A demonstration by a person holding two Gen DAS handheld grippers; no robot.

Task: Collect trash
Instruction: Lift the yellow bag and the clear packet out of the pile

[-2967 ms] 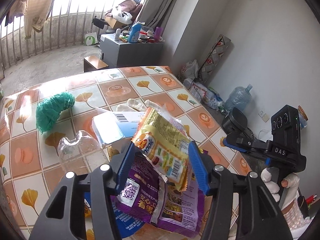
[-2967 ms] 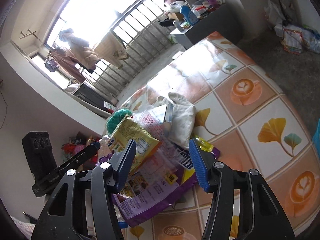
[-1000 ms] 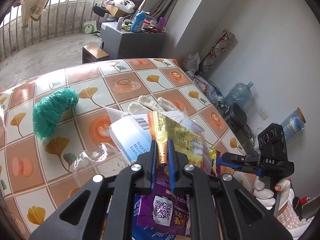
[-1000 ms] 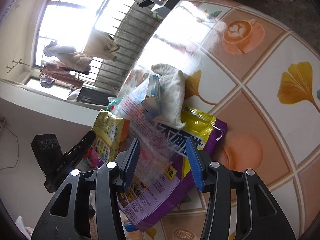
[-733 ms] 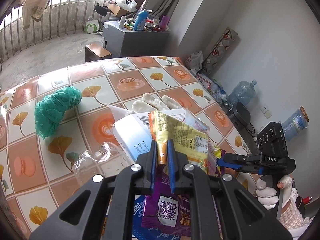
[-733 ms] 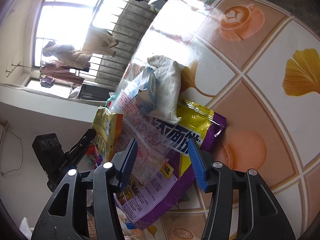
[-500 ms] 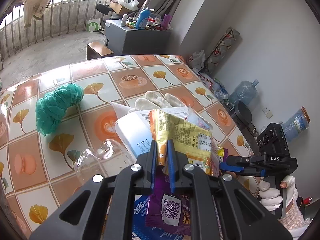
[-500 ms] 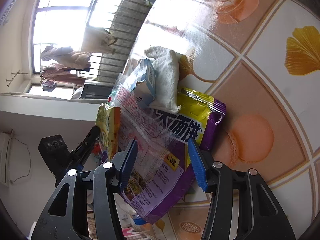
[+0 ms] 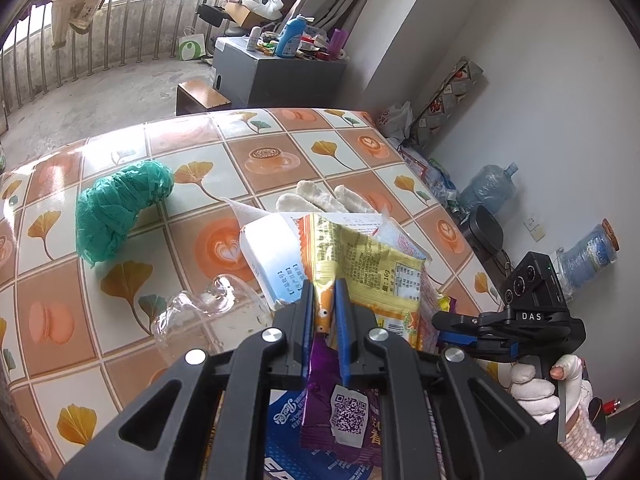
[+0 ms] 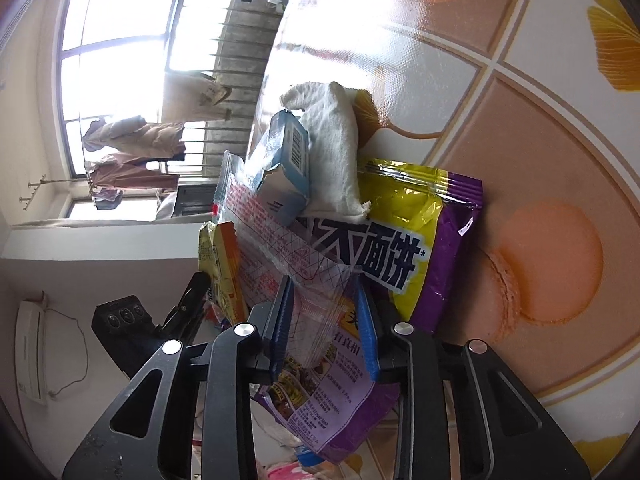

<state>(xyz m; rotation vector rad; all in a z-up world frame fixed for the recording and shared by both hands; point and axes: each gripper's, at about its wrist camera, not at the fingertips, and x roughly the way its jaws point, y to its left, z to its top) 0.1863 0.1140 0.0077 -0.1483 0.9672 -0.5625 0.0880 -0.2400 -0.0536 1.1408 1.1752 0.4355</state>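
A heap of trash lies on a tiled worktop (image 9: 132, 312) patterned with ginkgo leaves. The left gripper (image 9: 325, 312) has its jaws clenched on the edge of a yellow snack wrapper (image 9: 360, 264) raised above a purple packet (image 10: 424, 248). The right gripper (image 10: 324, 320) is closing its jaws around a clear plastic wrapper (image 10: 280, 264) that lies between them. Nearby sit a blue-and-white box (image 9: 272, 256), a white cloth (image 10: 332, 140), a crushed clear bottle (image 9: 192, 312) and a green bag (image 9: 120, 204).
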